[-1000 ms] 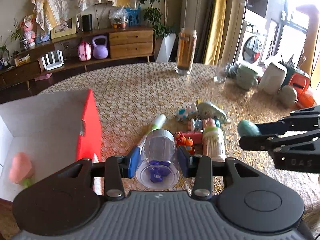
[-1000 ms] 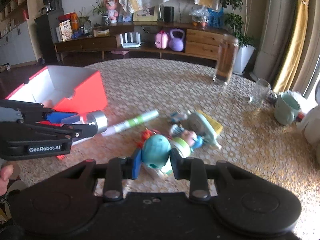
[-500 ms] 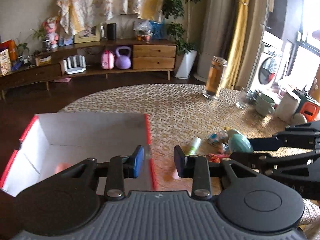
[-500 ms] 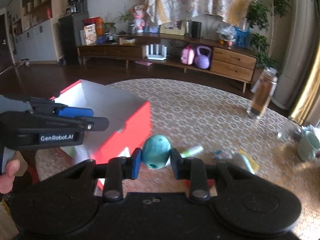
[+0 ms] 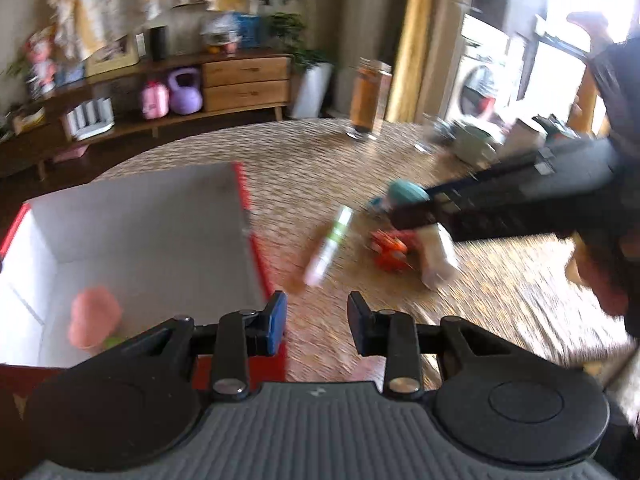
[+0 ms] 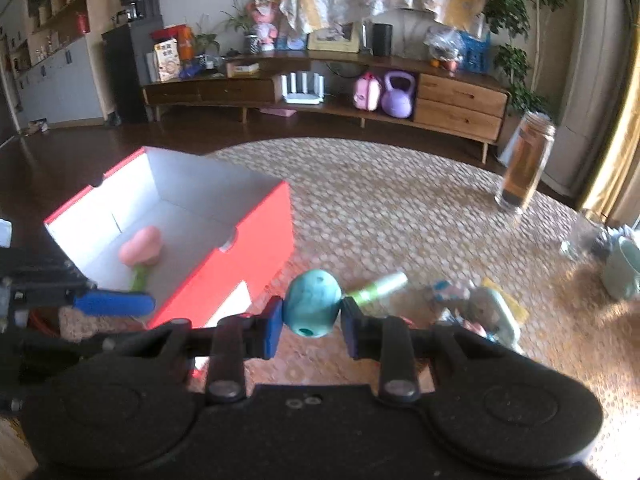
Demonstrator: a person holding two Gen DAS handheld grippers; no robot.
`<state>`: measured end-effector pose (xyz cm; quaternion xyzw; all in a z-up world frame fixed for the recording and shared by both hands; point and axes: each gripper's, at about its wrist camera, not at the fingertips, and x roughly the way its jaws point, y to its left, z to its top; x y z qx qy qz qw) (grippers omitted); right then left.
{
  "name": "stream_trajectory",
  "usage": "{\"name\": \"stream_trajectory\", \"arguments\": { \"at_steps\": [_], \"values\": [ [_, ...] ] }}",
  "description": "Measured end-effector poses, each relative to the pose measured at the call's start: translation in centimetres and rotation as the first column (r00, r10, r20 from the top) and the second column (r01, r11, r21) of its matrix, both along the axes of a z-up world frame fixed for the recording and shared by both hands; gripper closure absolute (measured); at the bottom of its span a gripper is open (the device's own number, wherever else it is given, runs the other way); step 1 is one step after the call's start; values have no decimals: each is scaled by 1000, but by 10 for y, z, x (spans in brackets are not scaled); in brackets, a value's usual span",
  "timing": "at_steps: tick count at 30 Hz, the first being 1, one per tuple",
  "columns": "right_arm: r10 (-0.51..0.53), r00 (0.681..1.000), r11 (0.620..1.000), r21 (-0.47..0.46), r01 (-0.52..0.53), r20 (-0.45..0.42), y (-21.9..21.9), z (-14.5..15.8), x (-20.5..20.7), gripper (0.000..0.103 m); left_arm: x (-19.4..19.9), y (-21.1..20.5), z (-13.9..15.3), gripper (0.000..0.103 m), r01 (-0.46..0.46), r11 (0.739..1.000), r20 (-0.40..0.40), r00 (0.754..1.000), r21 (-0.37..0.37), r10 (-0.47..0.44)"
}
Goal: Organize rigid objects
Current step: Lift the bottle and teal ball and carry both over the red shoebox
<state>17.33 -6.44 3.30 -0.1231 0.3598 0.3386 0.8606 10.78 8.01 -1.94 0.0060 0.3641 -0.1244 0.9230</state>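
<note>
My right gripper [image 6: 312, 322] pinches a teal egg [image 6: 313, 303], smooth and matte, with small round holes in its shell. Both pads press its sides, and it hangs above the table [image 6: 400, 200], just beside the near corner of the box [image 6: 248, 248].

My left gripper [image 5: 316, 322] holds nothing. Its fingers [image 5: 276, 320], one faced in blue and the other black, stand a little apart with only tabletop showing between them, by the box's right wall.

The box is cardboard, glossy red outside and plain white inside, rectangular and open on top. On its floor lies a pink toy [image 6: 142, 245], soft-looking and rounded like a flower head, on a short green stem.

The table is round, covered in a woven cloth with a fine beige honeycomb pattern. On it, right of the box, lies a slim white tube [image 5: 329, 245] with a green band, flat on its side. Beyond the tube sits a heap of small plastic toys [image 5: 390, 246]: one orange-red and lumpy, one a pale bottle shape; the left view is too blurred for more. In the right view the heap shows a rounded pale-green piece [image 6: 494, 312] with a yellow edge.

At the far rim stands a tall clear jar [image 6: 524, 160] of amber liquid, upright, and near the right edge a pale green mug [image 6: 622, 268].
</note>
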Motion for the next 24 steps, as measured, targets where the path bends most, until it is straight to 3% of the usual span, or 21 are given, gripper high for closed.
{"name": "stream_trajectory", "arguments": {
  "at_steps": [1, 3, 4, 5, 10, 12, 15, 18, 20, 24],
  "values": [
    [-6, 1000, 1000, -1, 6, -2, -4, -1, 0, 73, -3, -6, -3, 70, 26, 1000, -6, 1000, 0, -26],
    [-16, 1000, 1000, 1, 16, -5, -13, -2, -3, 73, -11, -19, -12, 57, 92, 996, -17, 996, 1, -92],
    [-23, 1000, 1000, 2, 23, -6, -18, -2, -4, 73, -15, -26, -18, 33, 122, 992, -30, 992, 9, -122],
    [-28, 1000, 1000, 4, 28, -9, -22, -3, -5, 73, -19, -33, -25, 19, 157, 987, -38, 987, 24, -156],
    [-50, 999, 999, 5, 50, -21, -38, -7, -6, 73, -21, -57, -67, 19, 230, 965, -126, 969, 130, -214],
    [-57, 998, 998, 8, 58, -24, -43, -8, -6, 73, -20, -63, -81, 19, 223, 958, -150, 969, 181, -198],
    [-60, 998, 998, 10, 61, -22, -48, -8, -6, 73, -15, -64, -90, 22, 215, 962, -167, 968, 170, -187],
    [-54, 998, 998, 9, 54, -29, -48, -9, -5, 74, -10, -64, -95, 35, 209, 962, -167, 969, 173, -181],
    [-53, 998, 999, -1, 53, -36, -47, -13, -2, 74, -6, -65, -98, 53, 209, 964, -176, 968, 168, -179],
    [-32, 996, 999, -23, 30, -83, -44, -29, 4, 72, -3, -61, -98, 63, 199, 969, -167, 970, 148, -173]
  ]
}}
